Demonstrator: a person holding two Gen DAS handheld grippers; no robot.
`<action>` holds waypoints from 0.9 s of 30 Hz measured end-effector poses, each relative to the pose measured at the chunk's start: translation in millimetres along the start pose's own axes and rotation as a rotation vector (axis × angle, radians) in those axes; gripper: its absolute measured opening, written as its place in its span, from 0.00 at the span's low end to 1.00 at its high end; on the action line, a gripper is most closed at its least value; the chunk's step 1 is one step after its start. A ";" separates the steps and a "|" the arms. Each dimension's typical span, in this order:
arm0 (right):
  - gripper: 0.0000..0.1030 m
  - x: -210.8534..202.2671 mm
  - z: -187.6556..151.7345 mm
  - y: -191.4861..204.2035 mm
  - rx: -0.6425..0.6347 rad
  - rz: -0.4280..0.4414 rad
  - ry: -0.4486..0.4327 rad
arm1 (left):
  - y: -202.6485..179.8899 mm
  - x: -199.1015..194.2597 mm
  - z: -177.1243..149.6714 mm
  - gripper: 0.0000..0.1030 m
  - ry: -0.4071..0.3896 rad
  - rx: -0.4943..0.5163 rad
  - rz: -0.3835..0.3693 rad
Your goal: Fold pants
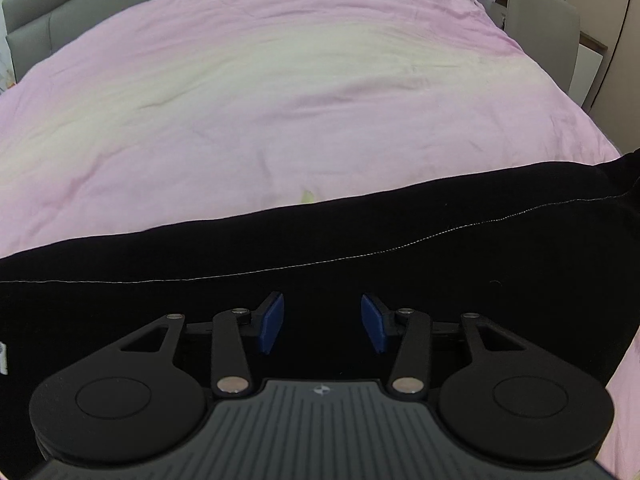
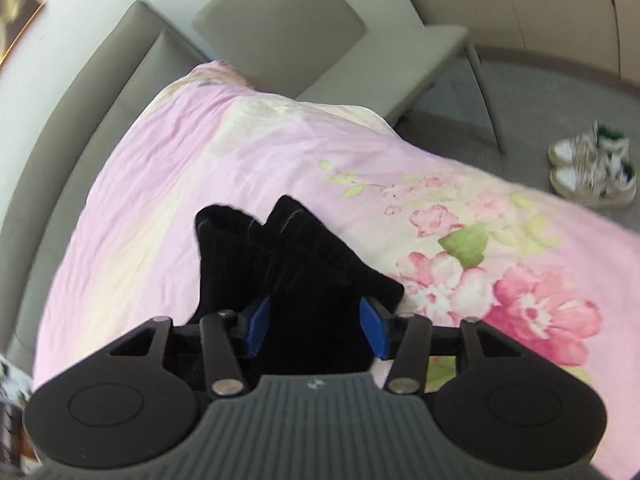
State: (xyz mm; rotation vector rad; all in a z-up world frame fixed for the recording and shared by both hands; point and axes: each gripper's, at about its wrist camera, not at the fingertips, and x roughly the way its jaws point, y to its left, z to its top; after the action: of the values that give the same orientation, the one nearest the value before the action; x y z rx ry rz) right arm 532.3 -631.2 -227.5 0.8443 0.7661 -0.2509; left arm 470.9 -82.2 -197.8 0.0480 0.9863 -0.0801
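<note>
Black pants [image 1: 360, 240] lie stretched across the near side of a pink bed cover [image 1: 280, 100] in the left wrist view, with a thin light seam line running along them. My left gripper [image 1: 322, 322] hovers just over the black cloth with its blue pads [image 1: 272, 320] apart and nothing between them. In the right wrist view a bunched part of the black pants [image 2: 304, 264] stands up between the blue pads [image 2: 372, 328] of my right gripper [image 2: 316, 326]. The jaws stand fairly wide around the cloth, and whether they pinch it I cannot tell.
The pink floral bed cover [image 2: 460, 240] spreads over the bed. A grey headboard [image 2: 80, 120] runs along the far side. A grey chair [image 2: 320, 40] stands by the bed corner. White and green sneakers [image 2: 592, 168] sit on the grey floor at right.
</note>
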 end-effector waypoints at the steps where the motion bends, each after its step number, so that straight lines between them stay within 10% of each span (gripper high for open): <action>1: 0.42 5.8 1.1 -1.8 0.018 -0.006 0.001 | -2.5 10.7 2.4 0.47 0.018 -0.015 -0.004; 2: 0.23 8.6 1.3 -2.2 0.020 -0.008 -0.004 | -2.7 20.0 4.6 0.46 0.037 -0.032 -0.010; 4: 0.14 7.2 2.4 1.1 -0.008 -0.007 -0.023 | -0.5 36.9 7.6 0.41 0.070 -0.075 -0.012; 12: 0.09 16.7 -10.4 -0.7 -0.148 -0.156 -0.039 | 4.0 51.2 6.8 0.40 0.072 -0.114 -0.024; 21: 0.41 -10.3 5.4 47.4 -0.440 -0.118 -0.126 | 2.4 49.5 6.5 0.40 0.085 -0.071 -0.039; 27: 0.46 30.0 39.6 78.3 -0.461 -0.035 -0.019 | 5.8 46.4 17.2 0.40 0.127 -0.096 -0.060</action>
State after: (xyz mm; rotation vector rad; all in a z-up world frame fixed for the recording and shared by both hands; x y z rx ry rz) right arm 611.8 -607.0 -186.5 0.3925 0.7811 -0.1055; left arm 511.1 -79.9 -227.0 -0.0651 1.1176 -0.0850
